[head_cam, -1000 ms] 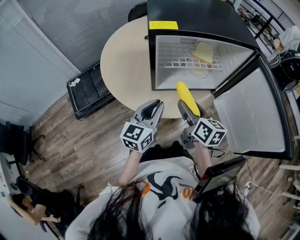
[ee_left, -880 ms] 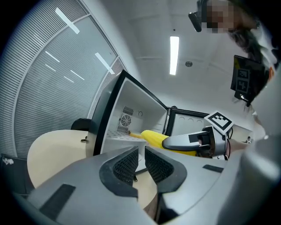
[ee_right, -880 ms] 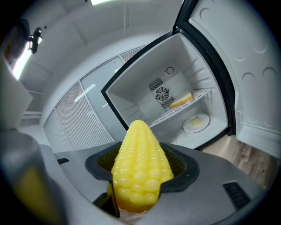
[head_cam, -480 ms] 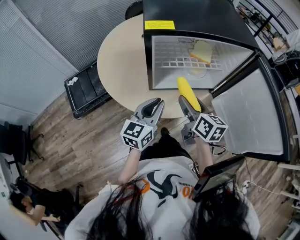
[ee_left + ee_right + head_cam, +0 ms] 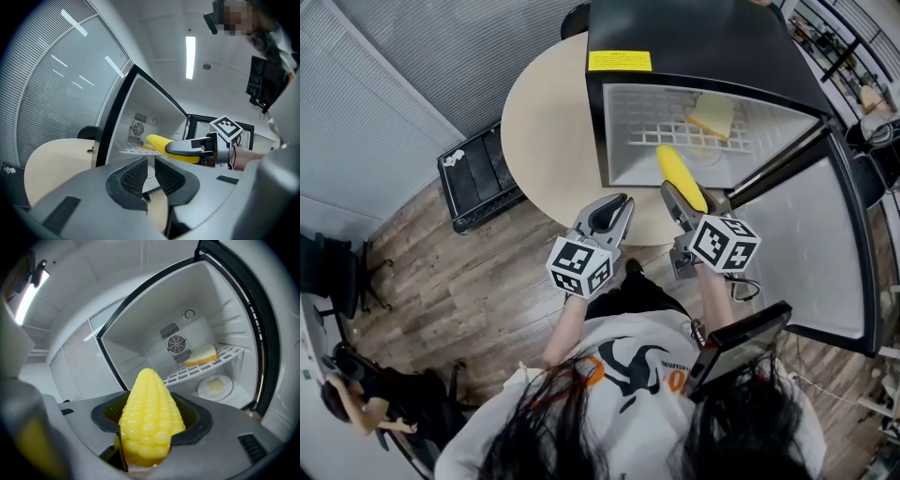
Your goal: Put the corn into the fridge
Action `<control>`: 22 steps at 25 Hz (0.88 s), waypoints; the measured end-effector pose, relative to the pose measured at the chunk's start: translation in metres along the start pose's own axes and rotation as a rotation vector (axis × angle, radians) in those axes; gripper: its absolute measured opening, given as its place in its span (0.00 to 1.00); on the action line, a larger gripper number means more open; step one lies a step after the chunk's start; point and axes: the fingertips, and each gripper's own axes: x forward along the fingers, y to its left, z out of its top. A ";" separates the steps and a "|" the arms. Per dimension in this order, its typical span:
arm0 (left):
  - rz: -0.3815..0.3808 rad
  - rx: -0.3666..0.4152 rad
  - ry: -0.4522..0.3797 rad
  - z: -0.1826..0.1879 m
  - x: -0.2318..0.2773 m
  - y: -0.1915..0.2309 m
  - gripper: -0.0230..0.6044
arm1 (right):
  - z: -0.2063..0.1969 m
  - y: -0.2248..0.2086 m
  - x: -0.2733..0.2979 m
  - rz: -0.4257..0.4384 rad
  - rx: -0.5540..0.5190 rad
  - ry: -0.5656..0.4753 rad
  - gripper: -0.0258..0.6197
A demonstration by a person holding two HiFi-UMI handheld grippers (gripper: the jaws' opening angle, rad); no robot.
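A yellow corn cob [image 5: 679, 175] [image 5: 149, 420] sticks out of my right gripper [image 5: 686, 199], which is shut on its thick end. The cob's tip reaches into the mouth of the open black mini fridge [image 5: 694, 47] that stands on the round table. In the right gripper view the white fridge interior [image 5: 187, 333] lies straight ahead. The left gripper view shows the corn [image 5: 157, 140] and the right gripper's finger [image 5: 185, 147] at the fridge opening. My left gripper [image 5: 605, 217] [image 5: 150, 176] hangs at the table's near edge, left of the corn, shut on nothing.
A bread slice [image 5: 712, 114] [image 5: 200, 355] lies on the wire shelf [image 5: 666, 127], with a small plate [image 5: 215, 386] on the fridge floor below. The fridge door [image 5: 811, 244] swings open to the right. The beige table [image 5: 544, 122] extends left; a black case [image 5: 483, 187] lies on the wooden floor.
My right gripper has carried the corn forward, so its tip now enters the fridge opening. The left gripper has stayed about where it was.
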 end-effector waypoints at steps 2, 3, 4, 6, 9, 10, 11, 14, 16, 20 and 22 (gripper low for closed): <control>0.011 -0.003 -0.009 0.003 0.005 0.003 0.10 | 0.002 -0.005 0.010 0.015 -0.014 0.020 0.45; 0.016 -0.009 -0.014 0.005 0.007 0.004 0.10 | 0.004 -0.007 0.015 0.020 -0.022 0.026 0.45; 0.023 -0.016 -0.020 0.006 0.009 0.006 0.10 | 0.007 -0.008 0.020 0.024 -0.030 0.031 0.45; 0.039 -0.028 -0.027 0.007 0.011 0.011 0.10 | 0.012 -0.010 0.030 0.031 -0.054 0.040 0.45; 0.060 -0.030 -0.026 0.008 0.015 0.018 0.11 | 0.021 -0.015 0.049 0.036 -0.117 0.062 0.45; 0.067 -0.029 -0.027 0.008 0.016 0.020 0.10 | 0.024 -0.017 0.056 0.040 -0.140 0.072 0.45; 0.076 -0.030 -0.027 0.008 0.016 0.022 0.10 | 0.026 -0.018 0.064 0.046 -0.162 0.083 0.45; 0.099 -0.033 -0.027 0.007 0.017 0.027 0.10 | 0.034 -0.018 0.087 0.065 -0.226 0.115 0.45; 0.107 -0.032 -0.029 0.009 0.016 0.028 0.10 | 0.038 -0.018 0.100 0.068 -0.265 0.132 0.45; 0.126 -0.031 -0.037 0.012 0.015 0.031 0.10 | 0.044 -0.017 0.127 0.074 -0.343 0.176 0.45; 0.135 -0.028 -0.038 0.011 0.015 0.032 0.11 | 0.046 -0.018 0.139 0.078 -0.381 0.198 0.45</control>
